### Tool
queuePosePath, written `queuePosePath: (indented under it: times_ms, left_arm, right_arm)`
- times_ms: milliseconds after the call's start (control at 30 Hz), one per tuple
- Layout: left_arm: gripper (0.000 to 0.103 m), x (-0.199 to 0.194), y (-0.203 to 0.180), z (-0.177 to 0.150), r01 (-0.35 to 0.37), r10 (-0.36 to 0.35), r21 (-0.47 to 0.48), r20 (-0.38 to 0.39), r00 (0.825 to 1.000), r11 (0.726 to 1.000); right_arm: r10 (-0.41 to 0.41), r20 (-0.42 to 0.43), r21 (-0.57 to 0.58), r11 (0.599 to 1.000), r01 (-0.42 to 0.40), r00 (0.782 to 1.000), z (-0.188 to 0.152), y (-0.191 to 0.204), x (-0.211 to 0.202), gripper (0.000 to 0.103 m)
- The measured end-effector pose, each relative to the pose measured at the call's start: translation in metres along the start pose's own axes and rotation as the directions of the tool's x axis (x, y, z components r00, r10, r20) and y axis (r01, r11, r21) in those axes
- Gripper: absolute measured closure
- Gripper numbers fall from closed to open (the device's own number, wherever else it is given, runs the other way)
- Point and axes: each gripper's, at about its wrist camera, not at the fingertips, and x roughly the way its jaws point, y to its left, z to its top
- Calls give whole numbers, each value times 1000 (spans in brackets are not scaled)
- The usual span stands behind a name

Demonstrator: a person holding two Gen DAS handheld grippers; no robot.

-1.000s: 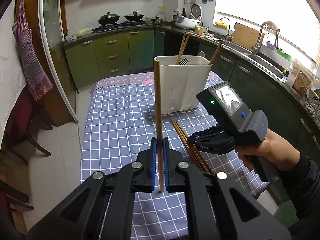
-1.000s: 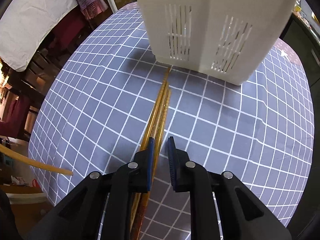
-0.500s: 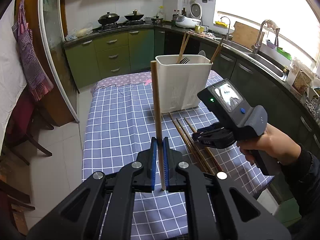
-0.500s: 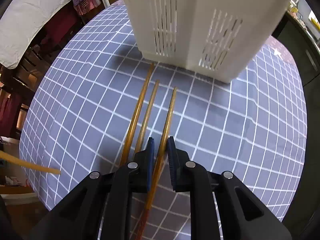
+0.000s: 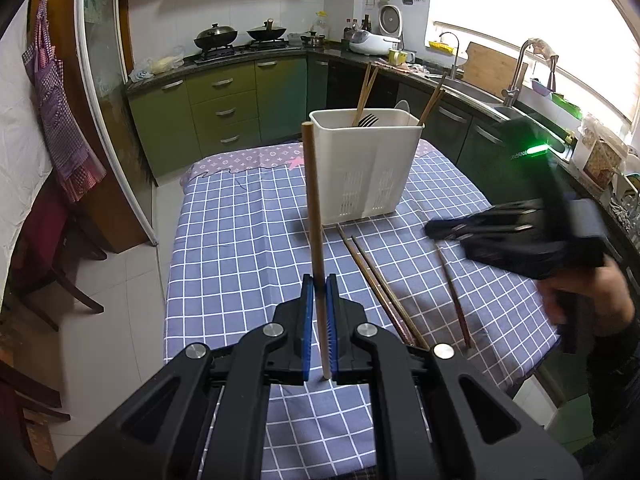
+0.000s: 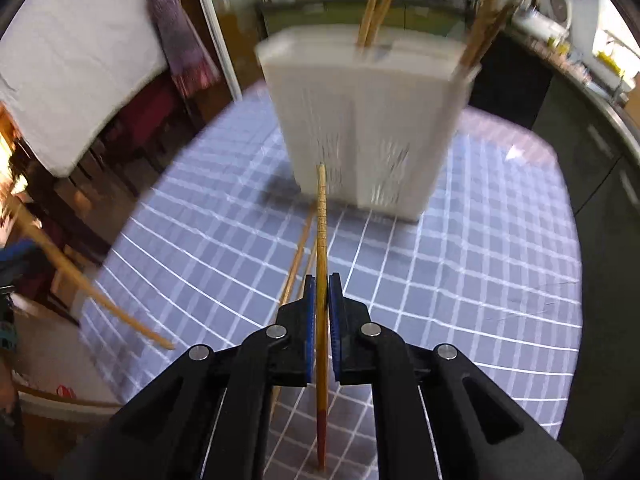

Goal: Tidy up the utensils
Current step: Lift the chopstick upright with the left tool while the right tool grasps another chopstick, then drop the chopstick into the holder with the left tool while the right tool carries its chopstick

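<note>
My left gripper (image 5: 319, 294) is shut on a light wooden chopstick (image 5: 313, 208) that stands upright, held back from the table's near edge. A white slotted utensil holder (image 5: 366, 164) stands at the table's far side with chopsticks and a fork in it. My right gripper (image 6: 322, 296) is shut on a brown chopstick (image 6: 321, 240) lifted off the cloth and pointing at the holder (image 6: 368, 120). It shows blurred at the right in the left wrist view (image 5: 444, 228). Two loose chopsticks (image 5: 376, 280) and a third (image 5: 452, 288) lie on the cloth.
The table has a blue checked cloth (image 5: 240, 248). Green kitchen cabinets (image 5: 224, 108) run behind, with a counter and sink (image 5: 480, 92) at right. A dark chair (image 5: 44, 248) stands left of the table on the tiled floor.
My right gripper has closed on one chopstick, lifted it off the cloth and swung right and up. The left gripper with its chopstick has drawn back slightly.
</note>
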Motion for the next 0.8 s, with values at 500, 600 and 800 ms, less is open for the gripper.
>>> queuePosePath:
  times_ms: [500, 600, 800]
  left_arm:
    - [97, -3, -4, 0, -5, 5, 7, -4, 1000, 1000]
    - [97, -4, -4, 1, -7, 7, 8, -5, 1000, 1000]
    - [97, -13, -4, 12, 3, -3, 8, 7, 1000, 1000]
  right_arm:
    - [-26, 223, 28, 999, 21, 974, -57, -5, -100, 96]
    - [-19, 229, 39, 999, 10, 973, -59, -8, -99, 96]
    - [-13, 234, 47, 999, 2, 972, -61, -11, -98, 96]
